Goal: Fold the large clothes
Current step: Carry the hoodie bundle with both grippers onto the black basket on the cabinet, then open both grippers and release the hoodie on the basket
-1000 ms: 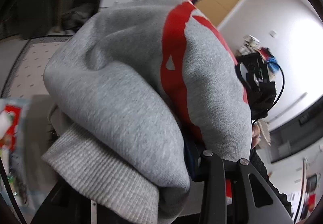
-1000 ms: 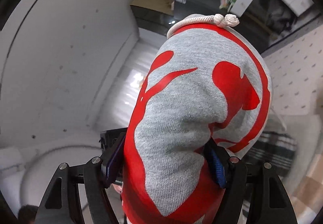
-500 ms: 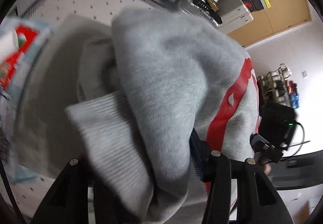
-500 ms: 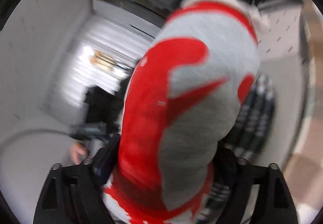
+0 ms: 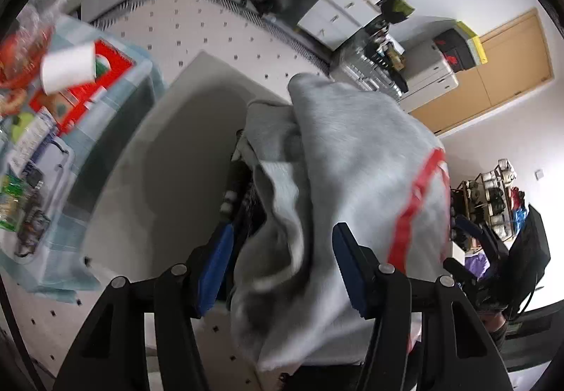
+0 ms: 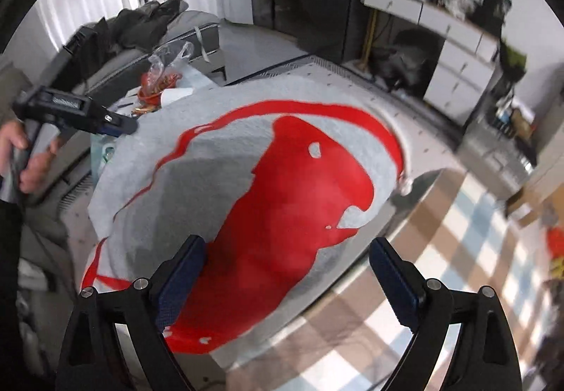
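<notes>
The grey sweatshirt (image 6: 246, 186) with its big red print fills the middle of both views, bunched in a mound over a pale grey pad (image 5: 183, 151) that lies on a white dotted surface (image 5: 218, 35). In the right wrist view its far edge curves just short of the dotted surface's striped border, and its right edge drops off beside a brown and blue checked cloth (image 6: 440, 267), which lies bare along the near right. In the left wrist view the left half of the pad is uncovered — open ground between the sweatshirt's left fold and a blue cloth (image 5: 105, 130) cluttered with packets and a white cup (image 5: 68, 66). The left gripper (image 5: 282, 267) has just been opening: its blue fingers (image 5: 215, 267) stand apart with a loose, blurred fold of the sweatshirt between them, not pinched. The right gripper (image 6: 285, 278) has also just been opening — its fingers (image 6: 179, 278) are spread wide over the red print, the left one touching or just over the cloth, the right one clear of it. At far left of that view a hand (image 6: 31, 158) holds the other gripper's handle.
</notes>
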Demonstrator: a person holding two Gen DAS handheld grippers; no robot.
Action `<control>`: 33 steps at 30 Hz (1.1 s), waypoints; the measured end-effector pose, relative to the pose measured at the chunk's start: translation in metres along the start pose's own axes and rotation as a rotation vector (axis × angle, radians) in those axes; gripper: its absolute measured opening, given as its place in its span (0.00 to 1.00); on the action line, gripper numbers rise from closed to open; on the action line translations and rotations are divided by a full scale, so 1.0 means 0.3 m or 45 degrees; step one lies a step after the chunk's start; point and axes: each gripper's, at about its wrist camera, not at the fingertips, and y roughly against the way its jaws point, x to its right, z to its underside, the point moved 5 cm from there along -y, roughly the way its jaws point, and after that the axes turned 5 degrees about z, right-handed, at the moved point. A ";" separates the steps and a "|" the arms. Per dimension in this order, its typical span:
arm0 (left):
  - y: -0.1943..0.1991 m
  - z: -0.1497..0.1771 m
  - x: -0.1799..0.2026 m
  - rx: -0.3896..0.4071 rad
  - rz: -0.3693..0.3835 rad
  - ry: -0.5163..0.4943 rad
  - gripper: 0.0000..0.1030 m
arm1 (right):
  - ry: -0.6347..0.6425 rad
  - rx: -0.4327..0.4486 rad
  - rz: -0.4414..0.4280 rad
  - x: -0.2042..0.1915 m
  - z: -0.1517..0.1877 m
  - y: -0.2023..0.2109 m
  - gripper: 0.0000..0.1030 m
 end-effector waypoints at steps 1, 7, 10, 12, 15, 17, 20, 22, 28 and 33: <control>0.027 0.016 0.020 0.027 0.010 -0.032 0.52 | 0.009 0.012 -0.012 -0.021 0.007 -0.004 0.92; 0.136 0.138 0.198 0.178 0.065 -0.240 0.52 | -0.049 0.117 -0.094 -0.063 0.076 0.144 0.92; 0.132 0.239 0.316 0.210 0.052 -0.335 0.53 | -0.168 0.139 -0.163 -0.018 0.128 0.227 0.92; 0.131 0.289 0.404 0.248 0.045 -0.414 0.53 | -0.267 0.193 -0.243 0.023 0.170 0.319 0.92; 0.144 0.393 0.544 0.393 0.015 -0.527 0.54 | -0.358 0.273 -0.325 0.065 0.239 0.475 0.97; 0.147 0.460 0.611 0.501 -0.030 -0.604 0.65 | -0.416 0.373 -0.354 0.087 0.306 0.592 1.00; 0.149 0.537 0.647 0.666 -0.167 -0.629 0.86 | -0.432 0.515 -0.322 0.079 0.417 0.712 1.00; 0.148 0.599 0.652 0.758 -0.232 -0.647 0.86 | -0.419 0.567 -0.280 0.049 0.475 0.737 1.00; 0.132 0.735 0.594 0.909 -0.437 -0.567 0.99 | -0.442 0.701 -0.126 -0.085 0.679 0.686 1.00; 0.179 0.831 0.602 0.971 -0.437 -0.591 0.99 | -0.504 0.820 -0.064 -0.173 0.813 0.688 1.00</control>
